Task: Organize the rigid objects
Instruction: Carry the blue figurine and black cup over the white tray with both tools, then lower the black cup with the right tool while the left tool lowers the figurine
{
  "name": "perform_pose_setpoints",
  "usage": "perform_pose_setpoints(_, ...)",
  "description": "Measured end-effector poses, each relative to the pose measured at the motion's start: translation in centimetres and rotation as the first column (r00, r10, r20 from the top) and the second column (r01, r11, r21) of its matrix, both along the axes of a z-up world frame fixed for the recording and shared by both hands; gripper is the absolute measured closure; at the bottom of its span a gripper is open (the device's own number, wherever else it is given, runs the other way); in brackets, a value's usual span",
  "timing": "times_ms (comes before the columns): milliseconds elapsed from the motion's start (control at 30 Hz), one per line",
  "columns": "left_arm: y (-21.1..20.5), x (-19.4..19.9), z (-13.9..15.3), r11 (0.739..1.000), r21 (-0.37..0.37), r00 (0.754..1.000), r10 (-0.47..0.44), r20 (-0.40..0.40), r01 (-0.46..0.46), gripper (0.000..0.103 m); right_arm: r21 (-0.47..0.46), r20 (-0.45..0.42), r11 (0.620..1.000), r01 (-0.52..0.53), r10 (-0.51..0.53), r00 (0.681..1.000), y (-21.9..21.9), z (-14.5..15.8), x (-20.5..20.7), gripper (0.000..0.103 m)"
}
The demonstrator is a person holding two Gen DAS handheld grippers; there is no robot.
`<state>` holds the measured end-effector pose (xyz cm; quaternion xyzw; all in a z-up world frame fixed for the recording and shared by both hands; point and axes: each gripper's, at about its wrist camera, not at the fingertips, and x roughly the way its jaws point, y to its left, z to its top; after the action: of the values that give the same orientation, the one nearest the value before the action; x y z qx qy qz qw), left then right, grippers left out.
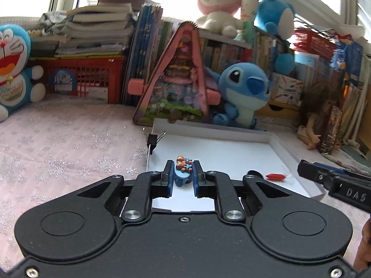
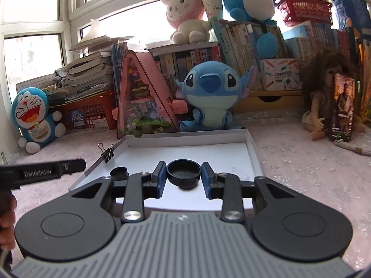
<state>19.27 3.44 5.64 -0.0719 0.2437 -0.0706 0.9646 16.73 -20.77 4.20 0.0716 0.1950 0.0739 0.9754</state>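
In the left wrist view my left gripper (image 1: 183,165) is shut on a small blue toy with brown bear figures (image 1: 182,171) and holds it over the near left part of a shallow white tray (image 1: 231,153). A small red piece (image 1: 276,176) lies in the tray to the right. In the right wrist view my right gripper (image 2: 183,165) is shut on a black round cap (image 2: 183,173) above the same tray (image 2: 208,153). A smaller black cap (image 2: 119,173) sits in the tray's near left corner.
A black binder clip (image 2: 107,153) grips the tray's left rim. Behind the tray stand a blue plush (image 2: 208,97), a pink triangular case (image 2: 141,97), books and a red crate (image 1: 85,78). A doll (image 2: 324,97) sits at the right. A pink cloth covers the table.
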Motion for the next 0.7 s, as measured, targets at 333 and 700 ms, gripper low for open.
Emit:
perform_pose_setpoints(333, 0.9, 4.2, -0.9, 1.0, -0.017, 0.998, 0.023, -0.056, -0.024, 0.088, 0.074, -0.101, 0.997, -0.004, 0.012, 0.995, -0.8, -0.6, 5.0, 0.066)
perform_pose_setpoints(700, -0.1, 6.2, -2.1, 0.999, 0.017, 0.996, 0.039, -0.078, -0.038, 0.088, 0.038, -0.143, 0.999, -0.029, 0.034, 0.989, 0.2, -1.3, 7.5, 0.066)
